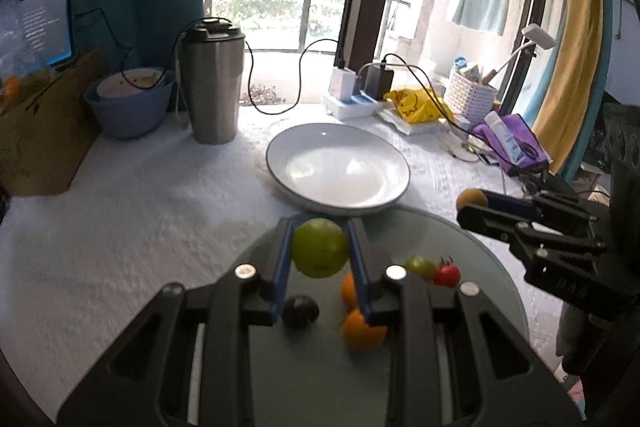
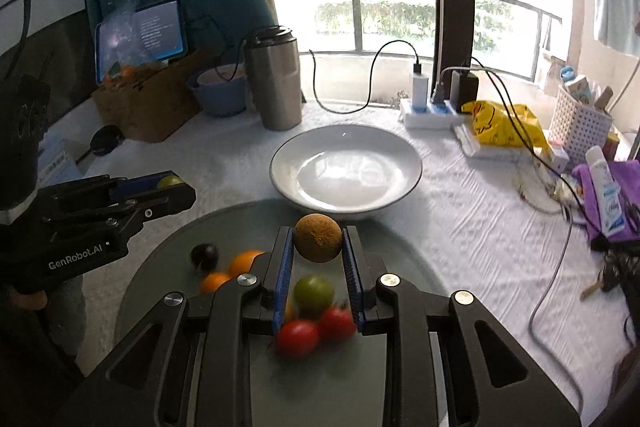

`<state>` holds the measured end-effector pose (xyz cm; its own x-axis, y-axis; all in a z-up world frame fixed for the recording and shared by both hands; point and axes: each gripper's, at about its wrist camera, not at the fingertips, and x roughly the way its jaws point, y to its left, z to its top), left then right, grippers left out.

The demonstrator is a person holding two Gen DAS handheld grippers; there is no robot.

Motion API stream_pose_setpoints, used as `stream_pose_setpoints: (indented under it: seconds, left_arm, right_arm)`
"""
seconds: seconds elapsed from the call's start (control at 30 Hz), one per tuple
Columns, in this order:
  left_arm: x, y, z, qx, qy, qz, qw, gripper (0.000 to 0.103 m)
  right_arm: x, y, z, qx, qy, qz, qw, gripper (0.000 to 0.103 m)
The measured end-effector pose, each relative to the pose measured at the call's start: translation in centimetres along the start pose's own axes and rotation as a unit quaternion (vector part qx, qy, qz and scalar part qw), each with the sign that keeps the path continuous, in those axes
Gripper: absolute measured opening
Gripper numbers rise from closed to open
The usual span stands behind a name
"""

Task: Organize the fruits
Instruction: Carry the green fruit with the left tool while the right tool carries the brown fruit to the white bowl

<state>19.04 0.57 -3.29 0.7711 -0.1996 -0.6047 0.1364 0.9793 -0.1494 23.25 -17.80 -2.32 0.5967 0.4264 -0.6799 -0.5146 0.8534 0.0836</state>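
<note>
My left gripper (image 1: 319,247) is shut on a green fruit (image 1: 319,247) and holds it above the grey round tray (image 1: 460,239). My right gripper (image 2: 318,238) is shut on a brown round fruit (image 2: 319,237), also above the tray (image 2: 168,251). On the tray lie two oranges (image 1: 362,331), a dark plum (image 1: 300,311), a small green tomato (image 1: 420,266) and a red tomato (image 1: 446,274). In the right wrist view, two red tomatoes (image 2: 298,338) and a green one (image 2: 313,291) lie under the fingers. The empty white plate (image 1: 304,199) sits just beyond the tray.
A steel tumbler (image 1: 212,83) and a blue bowl (image 1: 128,107) stand at the back left beside a cardboard box (image 1: 40,143). A power strip (image 1: 352,103), a yellow bag (image 1: 420,105), a white basket (image 1: 470,97) and purple cloth (image 1: 516,143) crowd the back right. White cloth covers the table.
</note>
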Motion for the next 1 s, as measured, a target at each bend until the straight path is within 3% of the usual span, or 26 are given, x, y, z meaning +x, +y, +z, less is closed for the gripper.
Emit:
stream_pose_setpoints:
  seconds: [0.5,1.0]
  left_arm:
    - [5.7,1.0,3.6,-0.002,0.007,0.005,1.0000,0.029]
    - [11.6,1.6,4.9,-0.010,0.054,-0.018,0.9983,0.029]
  right_arm:
    - [4.7,-3.3,3.4,-0.005,-0.004,-0.004,1.000,0.027]
    - [10.8,-3.9,3.7,0.001,0.054,0.016,0.998,0.027]
